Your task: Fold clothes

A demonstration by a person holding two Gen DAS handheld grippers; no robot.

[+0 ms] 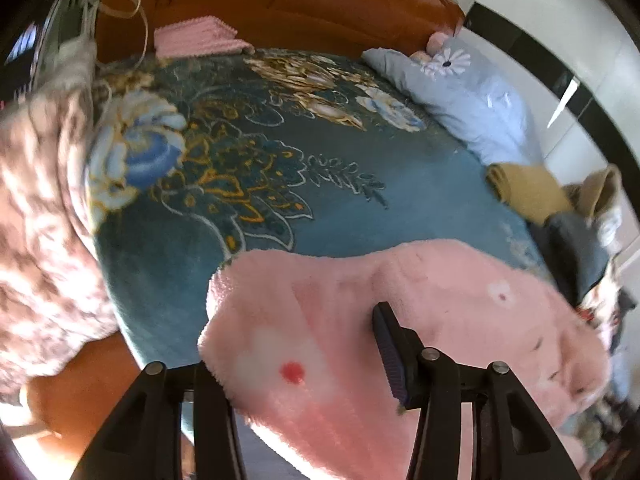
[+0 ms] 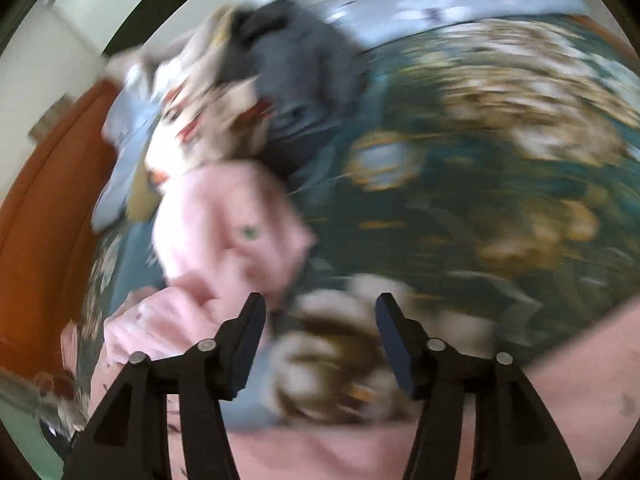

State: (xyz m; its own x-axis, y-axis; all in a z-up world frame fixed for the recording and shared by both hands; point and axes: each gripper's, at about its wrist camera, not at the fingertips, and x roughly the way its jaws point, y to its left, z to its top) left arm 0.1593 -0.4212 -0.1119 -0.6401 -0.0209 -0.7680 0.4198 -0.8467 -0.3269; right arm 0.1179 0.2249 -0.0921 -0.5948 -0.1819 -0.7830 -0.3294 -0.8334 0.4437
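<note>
With both grippers, left (image 1: 298, 344) and right (image 2: 320, 316), parted and empty, the fluffy pink fleece garment (image 1: 440, 300) risked slumping unfolded off the bed's edge.

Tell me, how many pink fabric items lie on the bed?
2: a fluffy pink garment with flower spots under the gripper at the near edge, and a folded pink knit cloth by the wooden headboard. More may hide in the clothes pile.

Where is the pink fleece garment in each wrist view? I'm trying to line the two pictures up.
Left wrist: pink fleece garment fills the lower centre and right, between the gripper fingers.
Right wrist: it lies left of centre, blurred, running down toward the bottom edge.
Shared landmark: the teal floral blanket beneath it.
</note>
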